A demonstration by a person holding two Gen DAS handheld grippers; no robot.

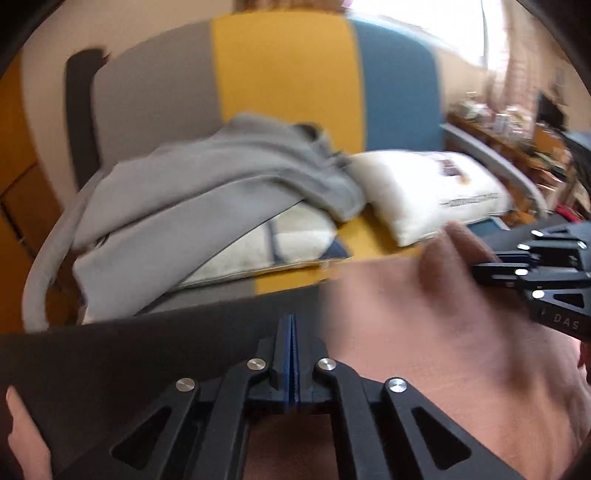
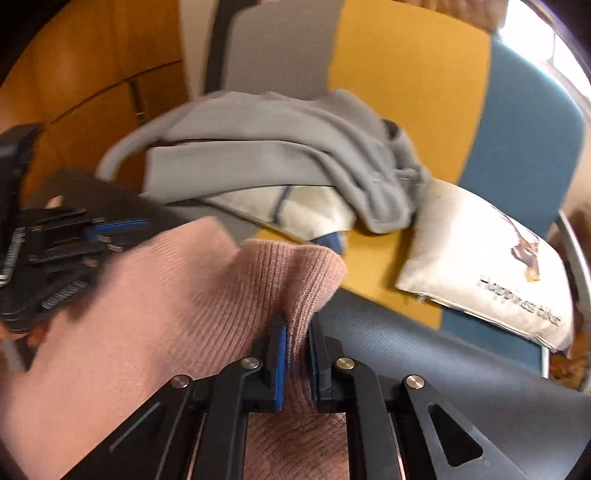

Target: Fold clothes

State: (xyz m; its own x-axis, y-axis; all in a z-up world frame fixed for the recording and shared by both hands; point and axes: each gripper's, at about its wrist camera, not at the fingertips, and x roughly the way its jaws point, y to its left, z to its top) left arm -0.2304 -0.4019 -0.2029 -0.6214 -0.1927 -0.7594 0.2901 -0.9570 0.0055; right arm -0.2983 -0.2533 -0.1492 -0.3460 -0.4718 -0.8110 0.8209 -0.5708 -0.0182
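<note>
Pink ribbed sweater (image 2: 147, 295), grey hoodie (image 2: 280, 147)

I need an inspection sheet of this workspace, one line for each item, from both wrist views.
Surface: dark padded top in front of a striped sofa.
Job's things: pink knit garment on the dark top; grey garment heaped on the sofa.
Clutter: two cream cushions, one printed, one under the grey garment.
Grippers: right tongs shut on a pink knit fold; left tongs shut, whether on the fabric is unclear.
Cables: nothing seen.
Surroundings: wooden cabinet, bright window, cluttered shelf.
</note>
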